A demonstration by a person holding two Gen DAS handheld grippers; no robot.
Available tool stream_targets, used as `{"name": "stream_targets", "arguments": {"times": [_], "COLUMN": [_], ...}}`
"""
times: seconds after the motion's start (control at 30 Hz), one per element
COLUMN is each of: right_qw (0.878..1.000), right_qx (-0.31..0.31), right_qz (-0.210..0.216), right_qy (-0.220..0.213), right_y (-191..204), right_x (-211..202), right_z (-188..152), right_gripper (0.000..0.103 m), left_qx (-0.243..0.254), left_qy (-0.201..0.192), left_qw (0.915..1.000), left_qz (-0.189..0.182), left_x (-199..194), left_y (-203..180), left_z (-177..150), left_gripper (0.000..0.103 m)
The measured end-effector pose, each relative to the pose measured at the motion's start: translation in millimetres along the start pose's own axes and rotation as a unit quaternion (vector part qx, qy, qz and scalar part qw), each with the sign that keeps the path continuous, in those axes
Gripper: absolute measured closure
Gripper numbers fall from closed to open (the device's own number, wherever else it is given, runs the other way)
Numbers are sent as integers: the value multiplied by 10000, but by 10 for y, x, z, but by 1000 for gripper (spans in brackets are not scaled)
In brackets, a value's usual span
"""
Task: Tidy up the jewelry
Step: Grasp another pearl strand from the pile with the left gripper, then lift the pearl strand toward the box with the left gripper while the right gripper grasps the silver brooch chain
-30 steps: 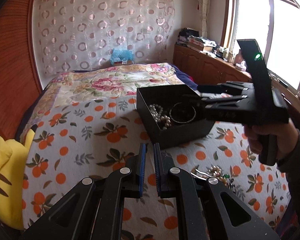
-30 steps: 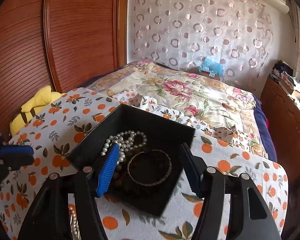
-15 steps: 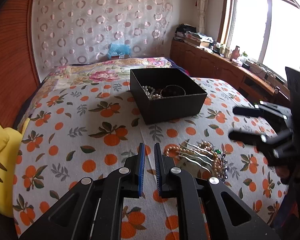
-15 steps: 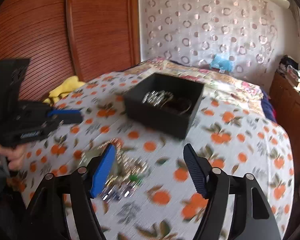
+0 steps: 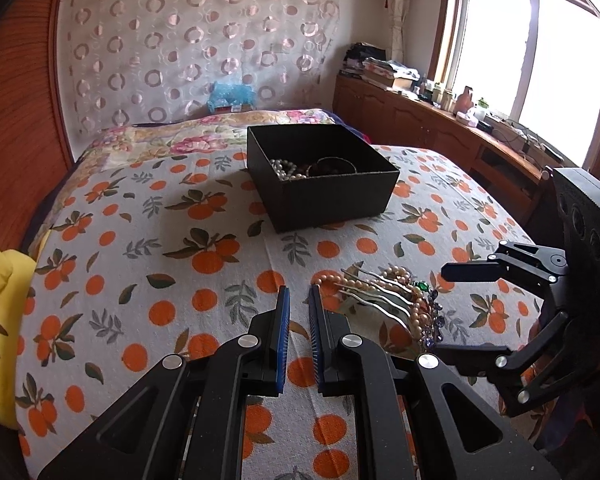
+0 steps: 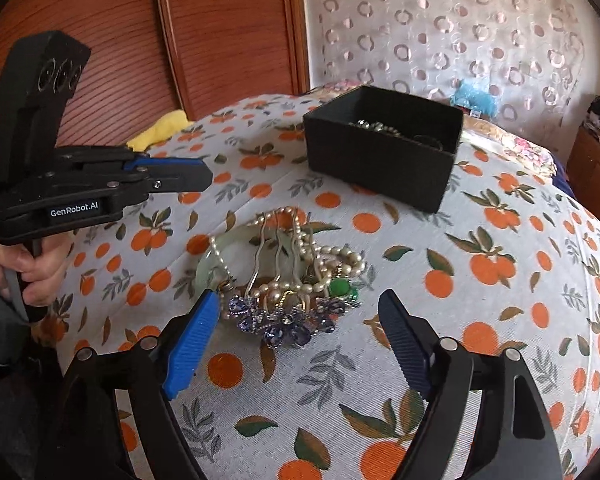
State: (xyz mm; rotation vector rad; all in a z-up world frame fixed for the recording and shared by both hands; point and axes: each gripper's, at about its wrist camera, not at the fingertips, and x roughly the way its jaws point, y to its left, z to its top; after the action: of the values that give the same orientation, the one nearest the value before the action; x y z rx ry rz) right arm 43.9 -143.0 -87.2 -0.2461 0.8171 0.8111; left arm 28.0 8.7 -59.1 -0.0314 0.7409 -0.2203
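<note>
Jewelry [image 6: 284, 276] lies in a tangled heap on the orange-print bedspread [image 6: 500, 320], near the black box [image 6: 380, 148] but apart from it: pearl strands, a pale green bangle [image 6: 208, 264], wavy hair forks and a purple jeweled comb [image 6: 284, 322]. The right gripper [image 6: 296, 344] hovers just short of the heap with jaws spread wide, so picking the next piece seems the step in hand; closing on one item without dragging the tangle will matter. The left gripper [image 5: 297, 340] waits beside the heap, jaws narrow and empty. Inside the box sit a pearl string [image 5: 286, 170] and a dark bangle [image 5: 334, 166]
</note>
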Motion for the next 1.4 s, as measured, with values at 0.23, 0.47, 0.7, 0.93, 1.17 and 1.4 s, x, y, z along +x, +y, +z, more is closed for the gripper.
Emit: {"name": "stream_targets", "arguments": {"times": [0.23,0.47,0.7,0.93,1.17,1.4], "right_qw": [9995,9996,9998,9994,9995,9995], "right_qx": [-183,-178,-177,-184,-169,-110], "right_qz": [-36,60,-48,-218,-262,-304], "right_qy": [242,196,105,181,80,42], "right_y": [63,20,-83,-215,-263,-333], "right_x": [113,32,-202,-267,-360,-428], "right_z": [6,-32,-6,-38,-57,-90], "right_gripper": [23,36,36,36,36,36], "left_qx": [-12,7,36,170,199,447], "left_qy": [75,134,189,425,683,841], "left_qw": [10000,9999,9998,9988,9972,9954], "left_qz": [-42,-78,-89,-150,-238,-33], "left_x": [57,110,144,308,496,646], "left_y": [-4,-29,-46,-92,-94,-172], "left_z": [-18,-19,-22,20,97,155], "left_gripper": [94,94,94,94,94,94]}}
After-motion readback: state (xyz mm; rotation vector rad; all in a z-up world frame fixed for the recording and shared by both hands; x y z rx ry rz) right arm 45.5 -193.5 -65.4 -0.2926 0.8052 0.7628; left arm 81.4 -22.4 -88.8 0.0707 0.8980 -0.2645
